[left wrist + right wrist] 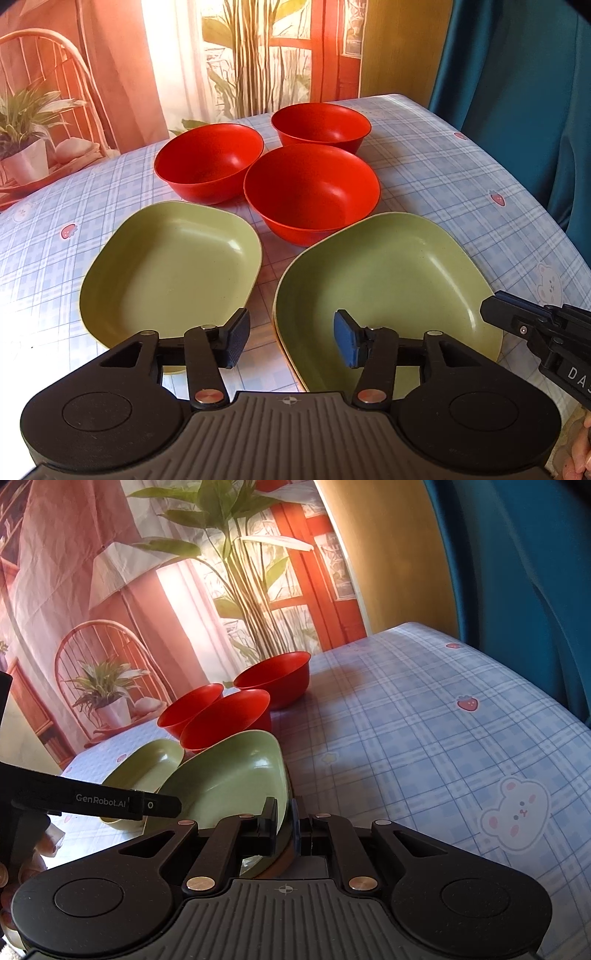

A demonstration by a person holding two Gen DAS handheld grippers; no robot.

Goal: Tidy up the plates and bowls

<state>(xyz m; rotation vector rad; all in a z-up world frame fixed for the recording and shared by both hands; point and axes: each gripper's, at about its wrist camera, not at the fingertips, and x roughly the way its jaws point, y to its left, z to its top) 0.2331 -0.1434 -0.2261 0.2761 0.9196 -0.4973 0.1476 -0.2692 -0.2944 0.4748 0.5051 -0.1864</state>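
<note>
The right gripper point(283, 821) has its jaws pinching the near right rim of the larger green plate point(388, 291), one pad inside the wall and one outside; a second rim edge, tan in colour, shows just beneath, so this plate may rest on another, though that cannot be settled from these views. The plate appears tilted in the right wrist view, its gripped edge raised. The left gripper point(291, 343) hovers with jaws spread and holding nothing, low over the gap between that plate and the smaller green plate point(170, 273), which lies flat on the counter point(461, 177) just to the left of the gripped one. So the likely next move turns on this: the free plate lies to the left of the held one, its long axis running away from the grippers, and the carry would go leftward across the left gripper's path. Three red bowls point(312, 194) sit clustered beyond both plates, the nearest one just beside the far rim of the gripped plate and apt to be nudged if the plate swings forward. The right side of the checked cloth carries nothing visible.
</note>
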